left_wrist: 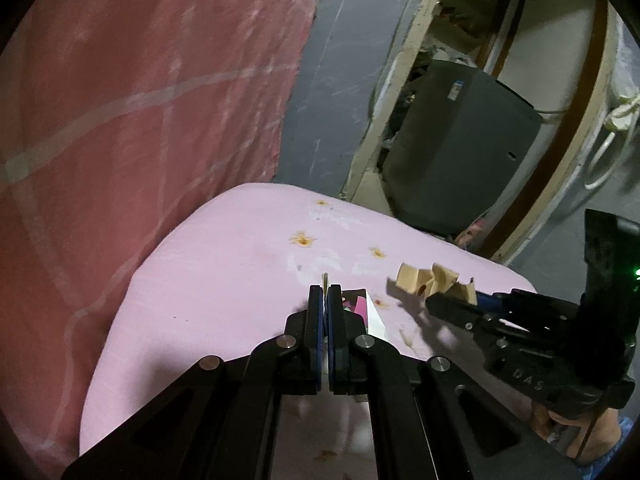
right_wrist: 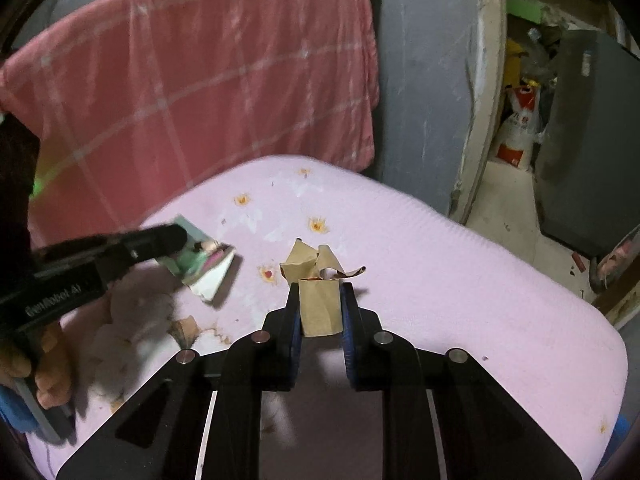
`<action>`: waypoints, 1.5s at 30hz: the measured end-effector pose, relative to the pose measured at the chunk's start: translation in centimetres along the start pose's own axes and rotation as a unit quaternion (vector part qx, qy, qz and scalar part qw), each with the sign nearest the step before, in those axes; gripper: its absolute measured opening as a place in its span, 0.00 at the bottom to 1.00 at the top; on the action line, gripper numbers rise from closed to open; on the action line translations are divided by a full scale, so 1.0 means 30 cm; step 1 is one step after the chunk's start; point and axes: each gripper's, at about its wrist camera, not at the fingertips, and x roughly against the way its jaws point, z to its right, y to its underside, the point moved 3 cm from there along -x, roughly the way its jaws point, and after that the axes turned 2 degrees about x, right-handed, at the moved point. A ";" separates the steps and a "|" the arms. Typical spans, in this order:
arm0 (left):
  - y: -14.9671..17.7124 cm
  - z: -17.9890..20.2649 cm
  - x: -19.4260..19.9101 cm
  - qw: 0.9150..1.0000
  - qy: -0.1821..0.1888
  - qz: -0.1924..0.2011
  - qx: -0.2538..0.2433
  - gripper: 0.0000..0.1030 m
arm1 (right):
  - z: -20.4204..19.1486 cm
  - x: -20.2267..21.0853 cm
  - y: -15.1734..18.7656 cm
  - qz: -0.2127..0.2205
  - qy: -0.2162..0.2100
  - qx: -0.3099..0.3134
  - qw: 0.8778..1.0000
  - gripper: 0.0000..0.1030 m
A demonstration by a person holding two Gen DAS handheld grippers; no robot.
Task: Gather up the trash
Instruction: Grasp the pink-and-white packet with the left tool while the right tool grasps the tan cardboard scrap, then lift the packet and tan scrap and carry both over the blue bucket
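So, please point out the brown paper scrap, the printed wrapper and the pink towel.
brown paper scrap (right_wrist: 318, 308), right wrist view, its flat panel.
printed wrapper (right_wrist: 206, 266), right wrist view, printed face.
pink towel (right_wrist: 200, 80), right wrist view, middle.

The cushion is soft pink with little orange flower marks and some brown stains. The towel behind it is darker pink with pale crossing lines that make big squares. The crumpled paper is light brown like cardboard, with a bit of dark red at its curled edge. The printed wrapper is white with green, pink and dark picture parts. The left gripper is black with blue pads, and the right gripper is black with blue pads too. The wall is grey-blue. The bin is dark grey
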 end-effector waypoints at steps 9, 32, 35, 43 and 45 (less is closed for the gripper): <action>-0.001 0.141 0.111 0.996 0.050 0.060 -0.032 0.00 | -0.004 0.263 0.025 0.124 0.052 -0.003 0.991 0.15; 0.048 0.688 0.392 0.955 0.156 0.205 -0.146 0.00 | 0.070 0.940 0.211 0.305 0.253 -0.036 0.918 0.15; 0.069 0.750 0.385 0.952 0.172 0.202 -0.156 0.00 | 0.100 0.991 0.265 0.310 0.289 -0.056 0.904 0.15; 0.140 0.914 0.340 0.944 0.198 0.190 -0.181 0.00 | 0.185 1.098 0.407 0.325 0.356 -0.112 0.869 0.15; 0.156 0.947 0.326 0.944 0.202 0.186 -0.184 0.00 | 0.205 1.112 0.429 0.324 0.366 -0.123 0.864 0.15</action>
